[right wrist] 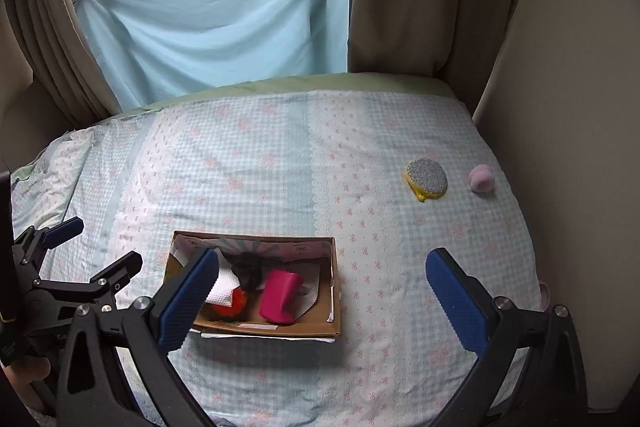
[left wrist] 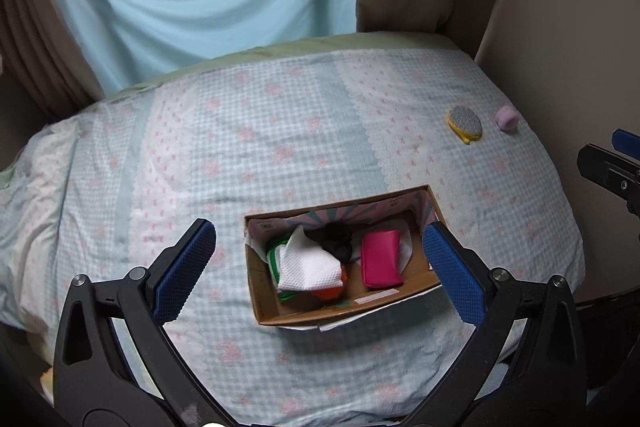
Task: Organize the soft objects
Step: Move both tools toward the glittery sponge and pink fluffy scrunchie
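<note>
Bed [right wrist: 280,163] w/ box [right wrist: 335,291] part-filled — both grippers [left wrist: 320,259] [right wrist: 322,291] spread, empty; next, probably right reaches scrubber [right wrist: 427,177], pink puff [right wrist: 482,179] — gentle pinch.

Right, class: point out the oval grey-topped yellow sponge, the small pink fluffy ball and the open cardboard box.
oval grey-topped yellow sponge [right wrist: 427,176], right wrist view, on its grey top face.
small pink fluffy ball [right wrist: 481,179], right wrist view, on its rounded middle.
open cardboard box [left wrist: 344,308], left wrist view, on its near inner wall.

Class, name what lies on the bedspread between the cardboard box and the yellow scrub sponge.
Nothing: bare bedspread separates the cardboard box from the yellow scrub sponge, clearest in the right wrist view.
</note>
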`<state>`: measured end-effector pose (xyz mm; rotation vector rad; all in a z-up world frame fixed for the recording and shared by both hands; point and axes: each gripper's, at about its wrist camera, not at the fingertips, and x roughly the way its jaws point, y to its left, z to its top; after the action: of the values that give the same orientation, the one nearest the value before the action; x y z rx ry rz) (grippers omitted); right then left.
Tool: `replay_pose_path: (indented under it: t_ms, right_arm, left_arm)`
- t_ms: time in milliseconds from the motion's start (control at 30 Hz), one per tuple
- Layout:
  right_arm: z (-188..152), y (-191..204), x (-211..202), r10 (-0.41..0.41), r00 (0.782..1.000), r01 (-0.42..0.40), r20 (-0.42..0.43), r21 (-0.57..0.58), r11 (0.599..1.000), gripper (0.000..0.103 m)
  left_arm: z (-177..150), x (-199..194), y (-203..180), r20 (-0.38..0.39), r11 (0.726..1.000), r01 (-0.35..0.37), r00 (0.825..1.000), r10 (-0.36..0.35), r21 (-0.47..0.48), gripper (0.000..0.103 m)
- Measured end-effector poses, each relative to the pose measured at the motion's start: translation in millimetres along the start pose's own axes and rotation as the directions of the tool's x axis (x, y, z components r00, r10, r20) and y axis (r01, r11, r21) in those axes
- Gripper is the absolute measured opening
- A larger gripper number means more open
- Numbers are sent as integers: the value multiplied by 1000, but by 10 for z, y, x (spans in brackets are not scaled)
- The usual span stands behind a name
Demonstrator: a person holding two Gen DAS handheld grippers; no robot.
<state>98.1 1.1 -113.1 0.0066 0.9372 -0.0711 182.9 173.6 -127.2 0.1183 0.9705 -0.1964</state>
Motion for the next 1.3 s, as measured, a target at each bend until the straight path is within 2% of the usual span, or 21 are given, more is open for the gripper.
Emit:
replay_pose_path:
  t_ms: [100,300,467,600,867,1067,1300]
  right_arm:
    - [29,-128,-206,3,999,-3,42,-4,1000,103]
    - [28,-505,-361,-10,995,11,95,-10,1000,103]
    - [31,-976,-472,-40,988,41,147,-4,999,103]
    - [90,-1459,-492,-65,983,63,170,15,998,103]
    - [289,-2396,-112,-82,987,76,136,51,996,103]
    - [531,-2958,403,-77,992,68,100,84,994,103]
    - [703,-3516,1283,-74,996,67,55,118,991,103]
  left_arm:
    - [37,-128,-148,27,1000,-7,1000,8,-24,103]
    - [150,-209,-616,62,999,-6,998,8,-43,103]
    - [318,-120,-1143,78,998,41,996,-36,-50,103]
    - [469,57,-1671,95,997,70,993,-68,-19,103]
    - [842,766,-2594,31,995,101,994,-101,-3,103]
    - [1128,1371,-3152,3,993,95,995,-96,74,103]
    - [1325,2512,-3556,-55,965,166,986,-159,200,103]
